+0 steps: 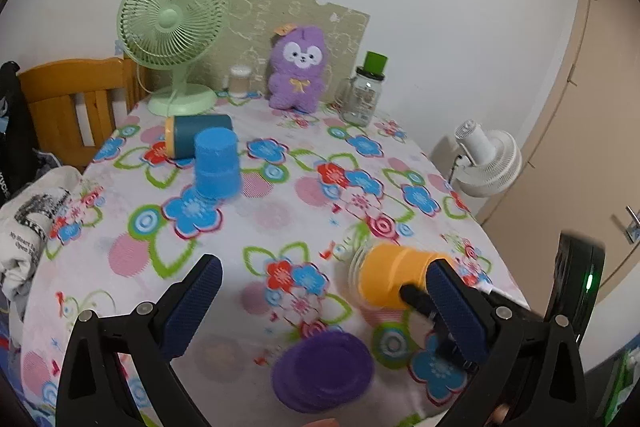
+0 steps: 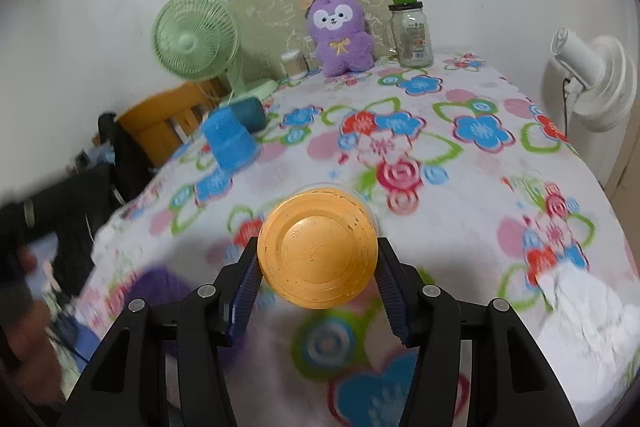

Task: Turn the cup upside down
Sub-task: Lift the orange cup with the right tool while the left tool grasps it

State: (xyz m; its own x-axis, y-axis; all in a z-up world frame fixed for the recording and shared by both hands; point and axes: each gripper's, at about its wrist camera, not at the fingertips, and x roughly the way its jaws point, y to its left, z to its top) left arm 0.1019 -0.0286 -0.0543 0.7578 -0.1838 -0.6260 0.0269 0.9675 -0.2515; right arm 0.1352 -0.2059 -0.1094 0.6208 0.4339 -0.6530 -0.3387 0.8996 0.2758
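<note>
The right claw (image 2: 318, 269) clamps the orange cup (image 2: 317, 247) by its sides, base toward the camera and mouth pointing to 12 o'clock, apparently mid-flip over the counter (image 2: 460, 195). The left claw (image 1: 324, 291) gapes wide, empty, probably keeping clear.

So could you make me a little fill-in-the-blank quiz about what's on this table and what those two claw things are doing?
1. The right gripper is shut on the ____ cup.
2. The left gripper holds nothing and its jaws are ____.
3. The blue cup stands with its base facing ____.
4. The plush toy at the back is ____ in colour.

Missing words: orange; open; up; purple
</note>
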